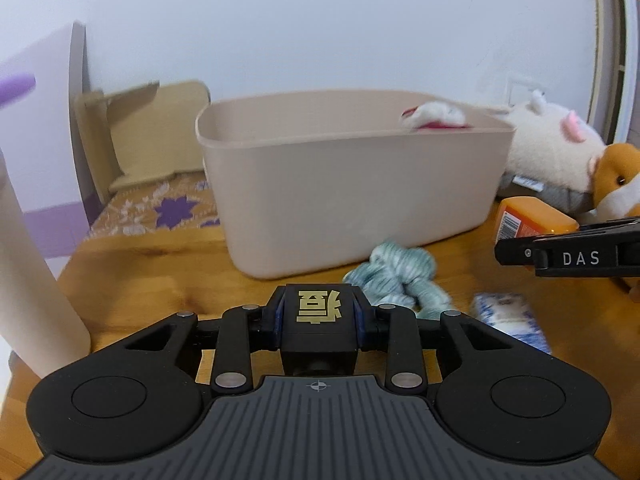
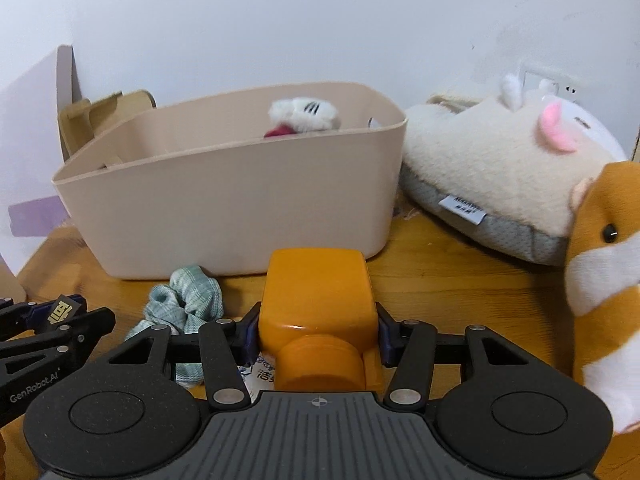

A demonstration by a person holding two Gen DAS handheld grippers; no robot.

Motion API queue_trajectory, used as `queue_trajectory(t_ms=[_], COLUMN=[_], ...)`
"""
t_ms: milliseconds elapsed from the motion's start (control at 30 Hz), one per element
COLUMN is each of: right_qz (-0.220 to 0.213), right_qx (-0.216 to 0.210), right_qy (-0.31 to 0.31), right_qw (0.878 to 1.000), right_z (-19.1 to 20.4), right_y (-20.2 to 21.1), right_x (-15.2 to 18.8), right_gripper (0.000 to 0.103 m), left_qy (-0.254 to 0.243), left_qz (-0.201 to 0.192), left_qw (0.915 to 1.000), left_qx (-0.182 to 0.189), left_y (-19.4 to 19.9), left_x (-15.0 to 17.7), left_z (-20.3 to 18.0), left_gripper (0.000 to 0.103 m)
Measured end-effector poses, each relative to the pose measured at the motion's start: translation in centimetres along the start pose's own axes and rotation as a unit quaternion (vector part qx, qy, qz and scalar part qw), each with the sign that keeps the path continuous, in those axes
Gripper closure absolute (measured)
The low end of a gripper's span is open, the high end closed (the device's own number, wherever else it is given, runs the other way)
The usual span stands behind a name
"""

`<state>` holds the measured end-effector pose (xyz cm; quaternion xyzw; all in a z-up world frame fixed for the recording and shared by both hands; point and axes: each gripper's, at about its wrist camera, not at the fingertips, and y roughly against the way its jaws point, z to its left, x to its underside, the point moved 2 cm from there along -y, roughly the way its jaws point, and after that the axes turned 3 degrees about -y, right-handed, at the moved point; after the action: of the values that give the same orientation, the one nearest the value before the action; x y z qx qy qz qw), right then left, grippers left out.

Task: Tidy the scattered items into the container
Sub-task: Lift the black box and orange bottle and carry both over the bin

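White wall filled the background behind a wooden table (image 1: pixel 132 268), with a patterned cloth (image 1: pixel 160 210) at its far left edge and folded cardboard (image 1: pixel 144 132) leaning against the wall.

In the left wrist view, a pale roll (image 1: pixel 28 272) stood at 9 o'clock. The beige bin (image 1: pixel 352 196) sat at 12 o'clock, upright, with a small white plush (image 1: pixel 436 116) showing above its rim. The left gripper (image 1: pixel 319 312) was clamped on a black block (image 1: pixel 319 318) with a gold character, its blue pads pressing both sides. Just beyond it, at 1 o'clock, a teal scrunchie (image 1: pixel 400 276) lay on the table touching the bin's base, and a blue-and-white packet (image 1: pixel 508 320) lay beside that at 3 o'clock. Farther right were an orange bottle (image 1: pixel 532 220), a cream plush (image 1: pixel 552 148) and a brown-and-white hamster plush (image 1: pixel 618 180).

In the right wrist view, the left gripper (image 2: pixel 60 312) showed at 9 o'clock with the block (image 2: pixel 62 310) between its fingers. The scrunchie (image 2: pixel 188 304) lay at 10 o'clock against the bin (image 2: pixel 240 204), which held the white plush (image 2: pixel 304 114). The right gripper (image 2: pixel 318 320) was closed on the orange bottle (image 2: pixel 318 300), cap toward the camera, in front of the bin. The cream plush (image 2: pixel 500 168) lay at 2 o'clock, the hamster (image 2: pixel 600 272) at 3 o'clock.
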<state>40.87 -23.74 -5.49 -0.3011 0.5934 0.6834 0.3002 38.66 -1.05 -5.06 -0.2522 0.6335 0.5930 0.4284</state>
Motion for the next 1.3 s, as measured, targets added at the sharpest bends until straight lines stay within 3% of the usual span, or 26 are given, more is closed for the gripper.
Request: queue_trajectory(t_ms=[167,567,700,1033,1300], right_qz=[-0.025,-0.101,-0.119,-0.129,-0.124], right_qx=[-0.009,-0.030,-0.029,-0.033,-0.032], right_qy=[0.002,0.007,0.011,0.013,0.008], right_qw=[1.000,0.994,0.992,0.991,0.992], right_z=[-0.4,-0.9,-1.0,-0.6,-0.3], right_y=[2.9,9.1,9.9,8.7,5.7], right_x=[-0.6,-4.0,-5.4,-8.2,-10.5], right_gripper=[0.053,0.053,0.053,0.053,0.053], left_qy=[-0.028,-0.002,-0.003,-0.001,0.016], left_qz=[-0.032,-0.079,-0.096,-0.101,-0.073], left_qw=[0.9991,0.9968,0.9954,0.9945,0.9965], left_qx=[-0.003,0.009,-0.003,-0.028,-0.038], left_y=[2.3,4.5,4.7,2.9,-1.2], left_x=[-1.1,-6.1,-8.1,-12.2,-13.4], left_z=[-1.3,-1.9,-1.7,-0.7,0.2], left_gripper=[0.071,0.071,0.071,0.071,0.071])
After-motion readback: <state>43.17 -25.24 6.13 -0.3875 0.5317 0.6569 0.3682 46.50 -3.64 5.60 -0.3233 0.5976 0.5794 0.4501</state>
